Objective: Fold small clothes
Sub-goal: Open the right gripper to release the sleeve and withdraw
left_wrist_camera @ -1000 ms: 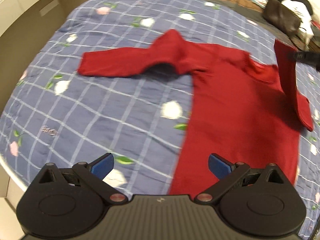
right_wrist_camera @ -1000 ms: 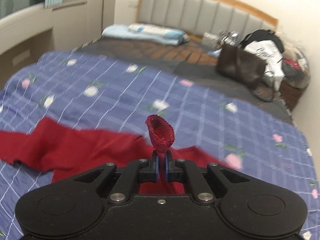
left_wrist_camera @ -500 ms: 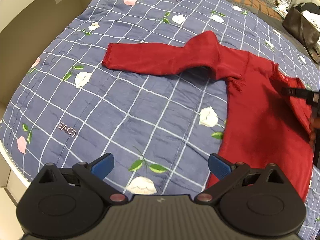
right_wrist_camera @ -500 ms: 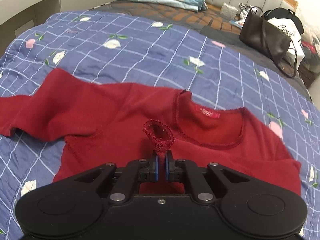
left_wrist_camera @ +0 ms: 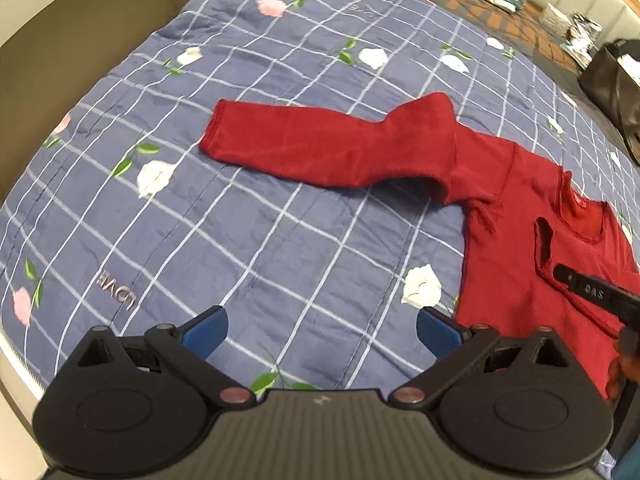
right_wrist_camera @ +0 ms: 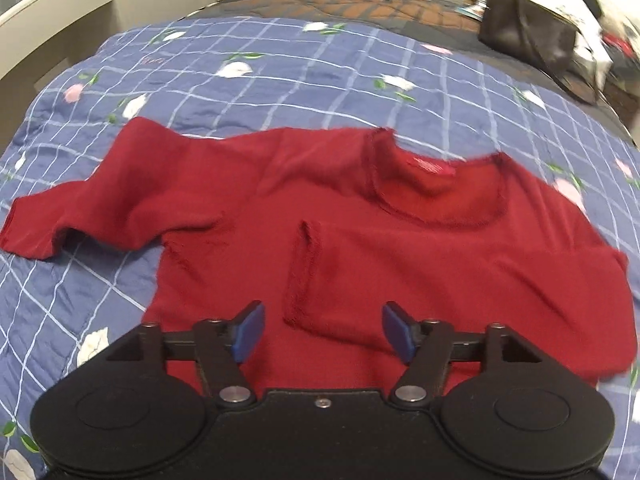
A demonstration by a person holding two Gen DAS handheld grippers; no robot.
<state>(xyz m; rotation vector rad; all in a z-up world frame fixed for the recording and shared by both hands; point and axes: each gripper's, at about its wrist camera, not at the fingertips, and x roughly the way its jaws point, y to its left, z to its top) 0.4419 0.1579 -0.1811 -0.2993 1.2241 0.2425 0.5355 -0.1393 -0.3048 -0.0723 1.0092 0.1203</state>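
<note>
my right gripper (right_wrist_camera: 323, 330) hangs wide apart and empty just above the folded-in sleeve (right_wrist_camera: 420, 276) of the red sweater (right_wrist_camera: 248, 208), and my left gripper (left_wrist_camera: 322, 332) gapes just as wide over bare blue checked quilt (left_wrist_camera: 240, 240), holding nothing, well short of the garment. the sweater lies flat on the bed, front up, its neckline (right_wrist_camera: 436, 184) pointing toward the headboard and the hem toward me, so the body's long axis runs away from the right gripper; the other sleeve (left_wrist_camera: 320, 144) stretches straight out to my left, across that axis, with its cuff (left_wrist_camera: 212, 130) well apart from the body. the risk i see: the laid sleeve sits loosely on the chest, its cuff edge (right_wrist_camera: 298, 276) curled up, and a gripper brushing it could drag it askew. reaching for the far cuff, my left gripper could also pinch quilt along with the knit, and lifting that would ruck the whole sweater out of square.
</note>
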